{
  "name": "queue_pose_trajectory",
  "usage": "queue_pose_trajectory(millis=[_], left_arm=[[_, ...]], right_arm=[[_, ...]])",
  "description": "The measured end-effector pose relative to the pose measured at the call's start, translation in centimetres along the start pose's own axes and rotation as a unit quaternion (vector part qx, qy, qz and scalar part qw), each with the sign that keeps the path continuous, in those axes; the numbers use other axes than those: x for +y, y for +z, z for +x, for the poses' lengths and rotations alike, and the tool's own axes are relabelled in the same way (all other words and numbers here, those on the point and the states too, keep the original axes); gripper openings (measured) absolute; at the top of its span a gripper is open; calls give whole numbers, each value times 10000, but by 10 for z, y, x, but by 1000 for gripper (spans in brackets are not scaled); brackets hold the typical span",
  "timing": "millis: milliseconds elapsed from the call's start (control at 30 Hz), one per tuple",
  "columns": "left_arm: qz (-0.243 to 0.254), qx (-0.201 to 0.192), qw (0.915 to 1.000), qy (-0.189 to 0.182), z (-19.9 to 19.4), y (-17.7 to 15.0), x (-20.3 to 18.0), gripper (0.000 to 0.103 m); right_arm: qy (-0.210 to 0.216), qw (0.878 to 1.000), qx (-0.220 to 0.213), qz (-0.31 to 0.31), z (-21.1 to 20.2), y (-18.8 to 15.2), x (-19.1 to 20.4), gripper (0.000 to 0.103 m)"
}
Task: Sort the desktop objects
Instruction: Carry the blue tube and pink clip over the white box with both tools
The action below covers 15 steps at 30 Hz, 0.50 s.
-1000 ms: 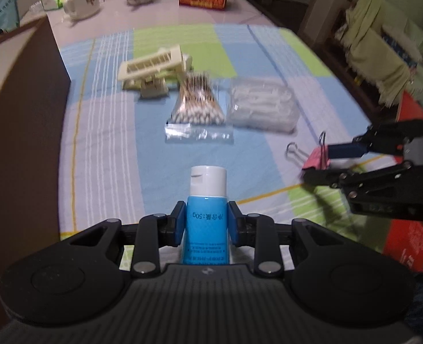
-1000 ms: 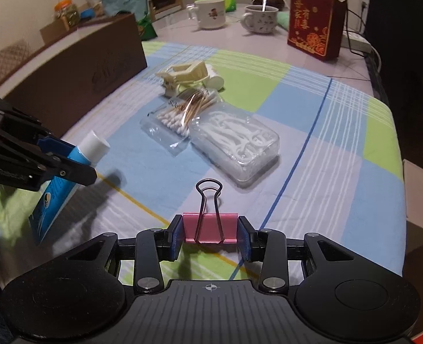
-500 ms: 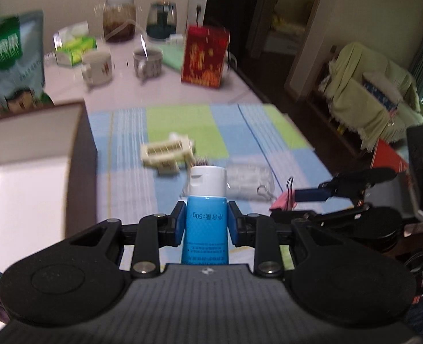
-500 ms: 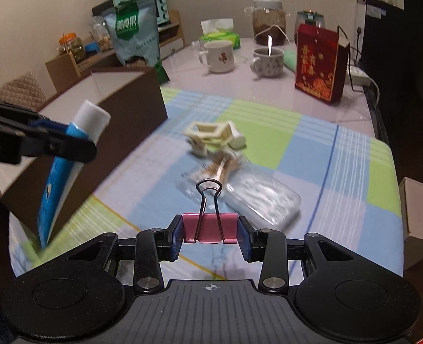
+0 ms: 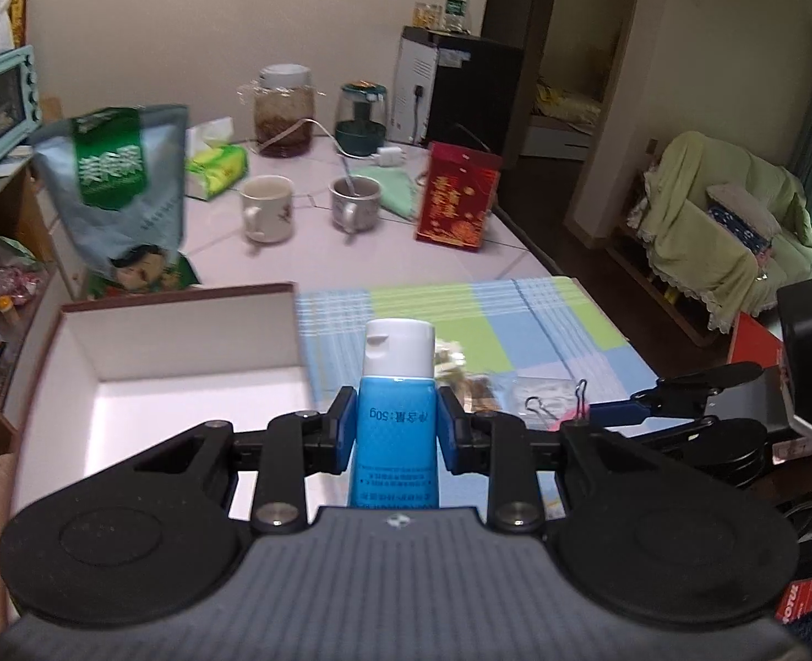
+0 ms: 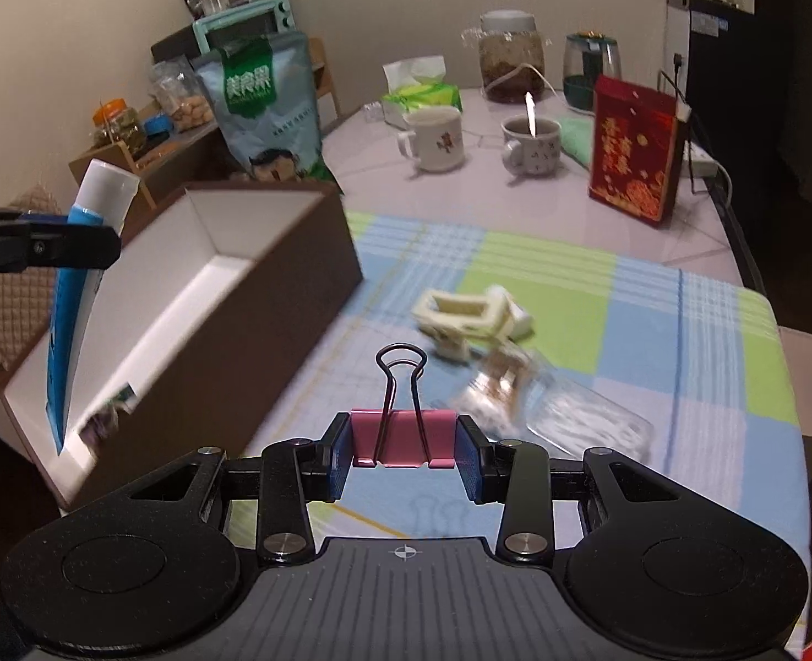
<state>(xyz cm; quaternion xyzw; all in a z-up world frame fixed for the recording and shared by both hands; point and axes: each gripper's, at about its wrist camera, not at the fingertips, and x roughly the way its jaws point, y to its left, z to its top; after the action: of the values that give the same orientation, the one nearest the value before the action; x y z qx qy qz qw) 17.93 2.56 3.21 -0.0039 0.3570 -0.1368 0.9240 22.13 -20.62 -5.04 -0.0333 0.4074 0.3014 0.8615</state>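
Observation:
My left gripper (image 5: 396, 427) is shut on a blue tube with a white cap (image 5: 397, 402), held upright in the air beside the brown box with a white inside (image 5: 185, 352). In the right wrist view the same blue tube (image 6: 75, 297) hangs over the near end of the brown box (image 6: 273, 297). A pink binder clip (image 6: 403, 435) sits between the pads of my right gripper (image 6: 403, 454), which is shut on it above the checked cloth (image 6: 653, 330). On the cloth lie a cream plastic clip (image 6: 469, 319), a cotton swab bag (image 6: 496, 380) and a clear floss pick pack (image 6: 587, 424).
Behind the cloth stand two mugs (image 6: 436, 137) (image 6: 532, 146), a red gift box (image 6: 634, 171), a tissue pack (image 6: 419, 96), jars (image 6: 510, 55) and a green-labelled bag (image 6: 265, 110). Something small and dark lies in the box's near corner (image 6: 108, 413). The table edge runs along the right side.
Both grippers have risen and drawn back from the cloth, still holding their objects. The left one with the tube has moved left, so the open box now lies below it.

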Motion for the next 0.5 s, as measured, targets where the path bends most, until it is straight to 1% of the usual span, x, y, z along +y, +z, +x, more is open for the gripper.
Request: queue_pose_trajectory(millis=[233,400,500], left_arm=[[27,-123,9997,194,-23,-1,55,25],[15,-45,9996,283,-28,-9,92,25],[-15,-6,9997,252,-31,-16,110,25]], right_arm=[[72,9996,-291,9,7,26,54,38],[143,9986,-517,-28,11,43,95,38],[197,9979,-611,-100,14,48,121,38]])
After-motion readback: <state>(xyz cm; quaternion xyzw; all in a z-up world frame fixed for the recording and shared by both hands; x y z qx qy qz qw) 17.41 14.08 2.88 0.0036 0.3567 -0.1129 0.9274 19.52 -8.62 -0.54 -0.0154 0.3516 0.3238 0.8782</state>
